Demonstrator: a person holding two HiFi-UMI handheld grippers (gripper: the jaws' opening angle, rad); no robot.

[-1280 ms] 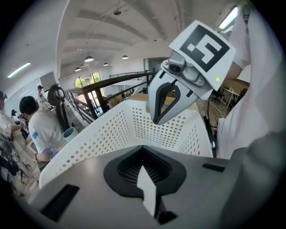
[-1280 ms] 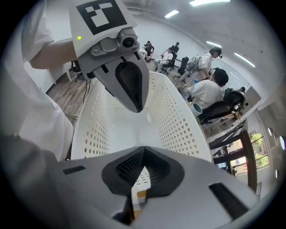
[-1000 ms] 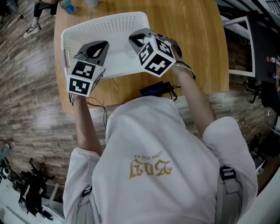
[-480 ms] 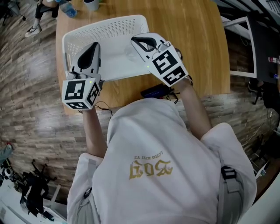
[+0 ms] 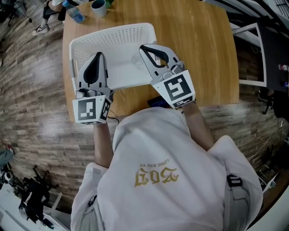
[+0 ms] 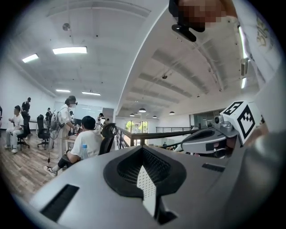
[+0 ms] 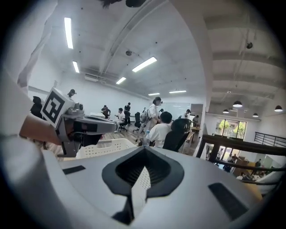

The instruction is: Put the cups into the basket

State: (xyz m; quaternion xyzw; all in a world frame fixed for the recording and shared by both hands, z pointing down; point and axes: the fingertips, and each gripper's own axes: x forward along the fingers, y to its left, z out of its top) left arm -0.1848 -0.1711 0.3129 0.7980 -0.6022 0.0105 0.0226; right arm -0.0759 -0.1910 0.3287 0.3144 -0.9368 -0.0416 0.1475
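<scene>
The white perforated basket (image 5: 113, 31) stands on the wooden table (image 5: 203, 54); its rim also shows in the right gripper view (image 7: 103, 147). A faint clear shape, perhaps a cup (image 5: 136, 60), lies inside by the right gripper. A mug (image 5: 99, 7) stands beyond the basket's far edge. My left gripper (image 5: 96, 57) hangs over the basket's left part, shut and empty (image 6: 143, 167). My right gripper (image 5: 148, 48) is over the right part, also shut with nothing held (image 7: 142, 172). Both cameras point up and across the room.
A water bottle (image 5: 73, 12) lies near the mug at the table's far left corner. A black device with cables (image 5: 156, 101) sits at the table's near edge. A white frame (image 5: 250, 54) stands to the right. Several people sit and stand in the room (image 7: 161, 129).
Both grippers have drawn back toward the person and now lie flatter, with their marker cubes lower. The view has shifted, bringing the mug and bottle into sight.
</scene>
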